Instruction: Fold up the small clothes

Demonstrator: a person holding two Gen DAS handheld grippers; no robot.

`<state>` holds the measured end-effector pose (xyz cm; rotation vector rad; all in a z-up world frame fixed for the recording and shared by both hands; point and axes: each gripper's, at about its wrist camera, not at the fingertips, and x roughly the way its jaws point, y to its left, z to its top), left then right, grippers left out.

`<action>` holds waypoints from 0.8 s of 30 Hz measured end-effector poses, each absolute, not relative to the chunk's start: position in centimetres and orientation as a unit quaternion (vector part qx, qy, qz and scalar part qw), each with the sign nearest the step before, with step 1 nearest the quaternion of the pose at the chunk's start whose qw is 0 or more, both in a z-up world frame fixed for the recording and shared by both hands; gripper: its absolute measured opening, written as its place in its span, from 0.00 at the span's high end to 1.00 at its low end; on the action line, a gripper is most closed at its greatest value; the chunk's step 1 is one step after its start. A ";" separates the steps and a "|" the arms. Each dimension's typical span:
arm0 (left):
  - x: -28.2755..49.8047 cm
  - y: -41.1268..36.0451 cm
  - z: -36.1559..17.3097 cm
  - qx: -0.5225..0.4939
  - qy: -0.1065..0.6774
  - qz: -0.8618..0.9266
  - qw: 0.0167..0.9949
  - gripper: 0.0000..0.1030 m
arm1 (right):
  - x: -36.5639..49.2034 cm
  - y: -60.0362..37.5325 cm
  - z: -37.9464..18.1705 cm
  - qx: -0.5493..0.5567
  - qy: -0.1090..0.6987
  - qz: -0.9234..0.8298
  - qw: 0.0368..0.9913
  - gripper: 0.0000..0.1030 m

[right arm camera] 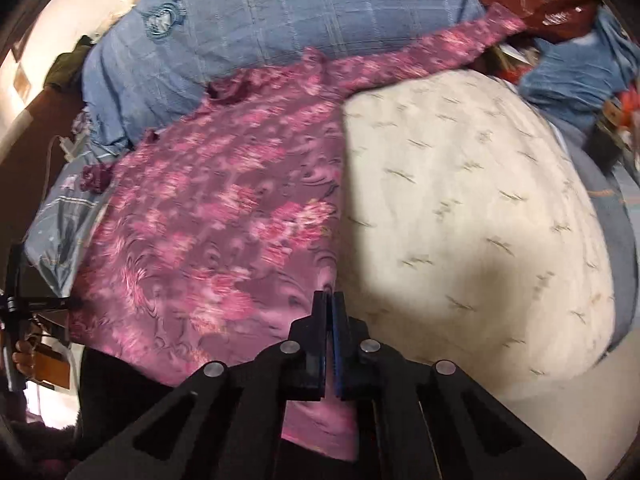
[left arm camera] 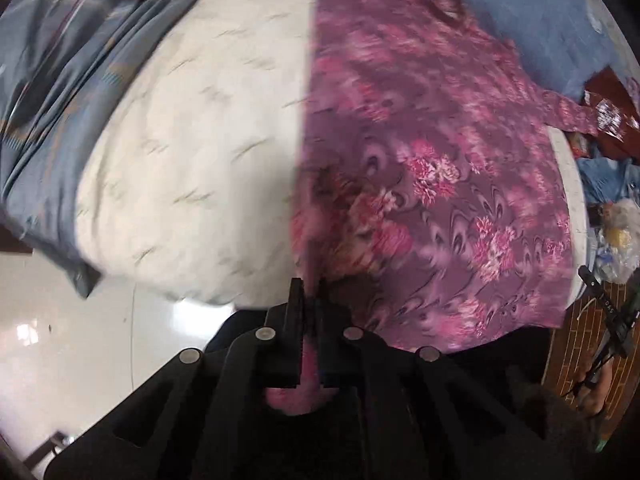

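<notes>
Grippers clamped on pink floral garment spread over a cream bed cover.

Left gripper (left arm camera: pixel 311 286) has its black ribbed fingers pressed together on a bunched edge of the garment (left arm camera: pixel 432 184), and pink cloth shows in the narrow slit between them. Right gripper (right arm camera: pixel 330 298) is likewise pinched tight on the same garment (right arm camera: pixel 208 232), with a fold of it hanging below its fingers. Ahead of both, the thin purple-pink fabric, printed with flowers and swirls, lies mostly flat, one long sleeve (right arm camera: pixel 432 52) reaching far forward and to the right gripper's right. Beside it stretches the soft cream cover (right arm camera: pixel 480 216), quilted and flecked with small dashes. Beyond lies a blue checked blanket (right arm camera: pixel 280 8), rumpled.
</notes>
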<state>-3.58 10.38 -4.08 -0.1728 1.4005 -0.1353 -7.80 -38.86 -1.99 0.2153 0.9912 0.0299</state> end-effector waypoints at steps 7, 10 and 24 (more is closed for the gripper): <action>-4.0 10.1 -2.7 -0.024 0.628 -0.039 0.777 0.84 | -6.3 -41.6 -2.9 0.151 0.484 -0.012 0.862 0.86; -1.9 7.4 -0.7 -0.046 0.592 -0.063 0.802 0.38 | -4.2 -40.5 -2.3 0.137 0.479 -0.016 0.867 0.38; 13.4 -6.2 -0.5 0.021 0.512 -0.042 0.858 0.29 | 10.0 -56.1 4.6 0.175 0.379 -0.188 0.889 0.36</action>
